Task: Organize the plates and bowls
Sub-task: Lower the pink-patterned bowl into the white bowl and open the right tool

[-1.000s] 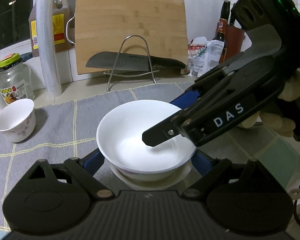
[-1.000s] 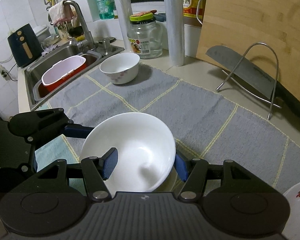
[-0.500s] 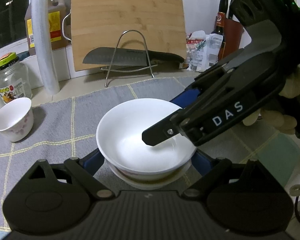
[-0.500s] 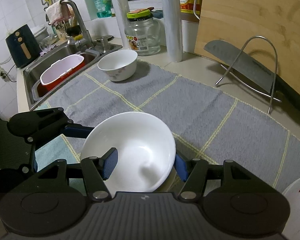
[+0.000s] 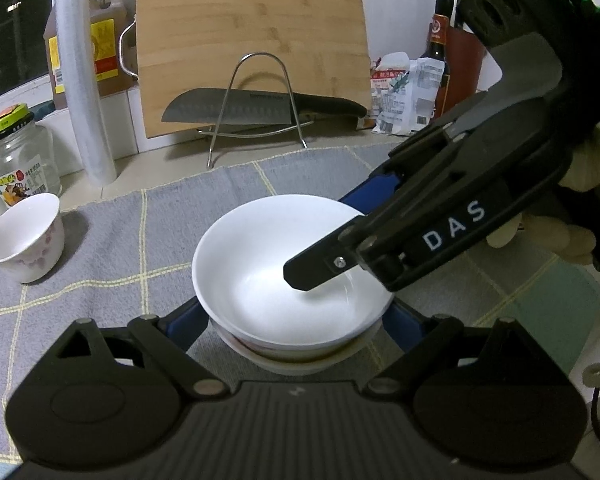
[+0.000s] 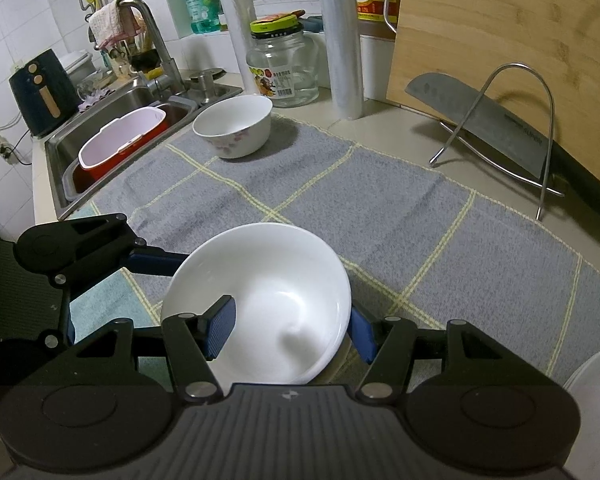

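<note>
The right gripper clamps the white bowl's rim, one finger inside. The left gripper straddles the lower bowl, pad contact unclear.

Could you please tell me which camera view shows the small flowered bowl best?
The right wrist view: the small flowered bowl stands whole on the grey cloth, rim and flower print clear. The left wrist view shows it at the left edge, more distorted.
</note>
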### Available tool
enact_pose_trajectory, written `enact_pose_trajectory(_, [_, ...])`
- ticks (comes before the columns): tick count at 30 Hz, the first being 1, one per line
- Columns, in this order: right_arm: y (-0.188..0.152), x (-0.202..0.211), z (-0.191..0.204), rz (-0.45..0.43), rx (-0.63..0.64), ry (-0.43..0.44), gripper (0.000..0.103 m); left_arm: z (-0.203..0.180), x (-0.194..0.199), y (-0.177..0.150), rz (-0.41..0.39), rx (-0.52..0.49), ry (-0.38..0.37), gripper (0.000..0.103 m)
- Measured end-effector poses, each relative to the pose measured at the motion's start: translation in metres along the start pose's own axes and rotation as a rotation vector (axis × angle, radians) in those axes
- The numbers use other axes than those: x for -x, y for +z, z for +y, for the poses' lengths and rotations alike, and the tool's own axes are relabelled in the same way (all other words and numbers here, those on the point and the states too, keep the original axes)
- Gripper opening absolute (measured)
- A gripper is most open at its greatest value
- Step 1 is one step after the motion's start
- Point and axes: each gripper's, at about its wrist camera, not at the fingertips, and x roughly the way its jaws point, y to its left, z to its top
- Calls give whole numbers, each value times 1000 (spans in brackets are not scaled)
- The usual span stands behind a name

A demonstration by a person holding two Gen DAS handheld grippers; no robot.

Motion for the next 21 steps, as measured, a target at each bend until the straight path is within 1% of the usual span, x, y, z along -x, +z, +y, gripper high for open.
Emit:
enact_pose_trajectory(5, [0,0,0,0,-1,0,66,-1,-1,-1,5,-20,8,93])
enact_pose_trajectory(14, [-1,0,0,-3,-2,1,68,-2,0,-2,4,-25,11,94])
enact_pose_trajectory(17, [-1,1,1,-11,0,6,74,-2,0,-2,0,-27,11,94])
enact_pose_trajectory(19, [0,5,2,-29,1,13,87,-3,0,-2,-5,-33,13,95])
enact_pose_trajectory(21, [2,8,3,-47,8,7,93,-4,1,-3,-7,-35,14,95])
